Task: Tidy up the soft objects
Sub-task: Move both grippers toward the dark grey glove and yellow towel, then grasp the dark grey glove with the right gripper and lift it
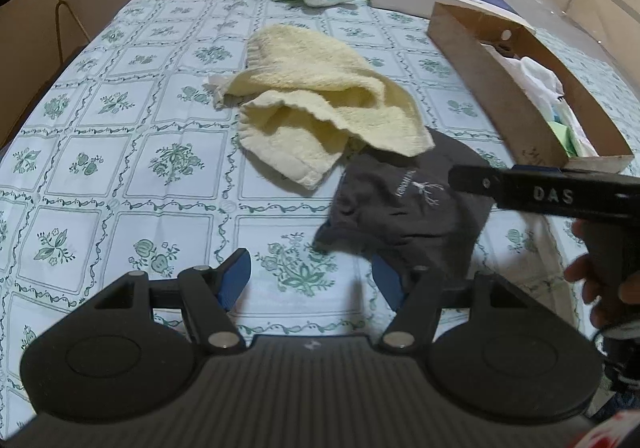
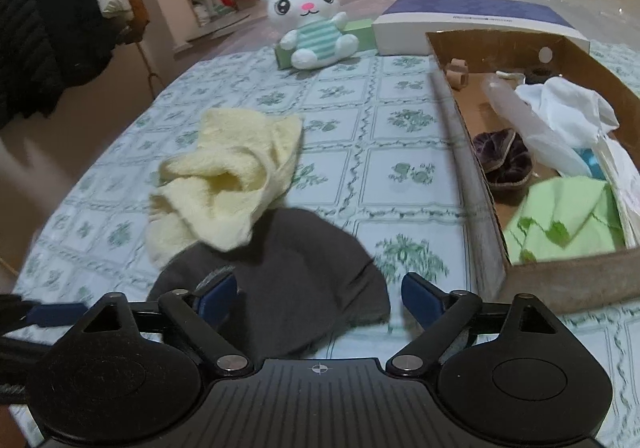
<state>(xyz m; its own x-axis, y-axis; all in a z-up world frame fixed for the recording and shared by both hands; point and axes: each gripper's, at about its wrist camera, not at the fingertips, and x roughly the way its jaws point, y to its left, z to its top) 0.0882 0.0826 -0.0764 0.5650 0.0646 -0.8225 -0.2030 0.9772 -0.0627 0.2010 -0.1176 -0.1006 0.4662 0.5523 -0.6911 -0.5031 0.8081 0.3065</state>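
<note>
While both grippers' fingers (image 2: 218, 294) stand spread and empty over the dark cloth (image 2: 280, 272) near the counter's (image 1: 120, 152) front, the overlapping yellow towel (image 2: 224, 176) could drag along if they pinch deep

Both grippers are matte black plastic: the left gripper (image 1: 310, 278) and right gripper (image 2: 320, 294) have blue pads, silver pivot screws, round side discs and ribbed bodies; one arm reads "DAS".
</note>
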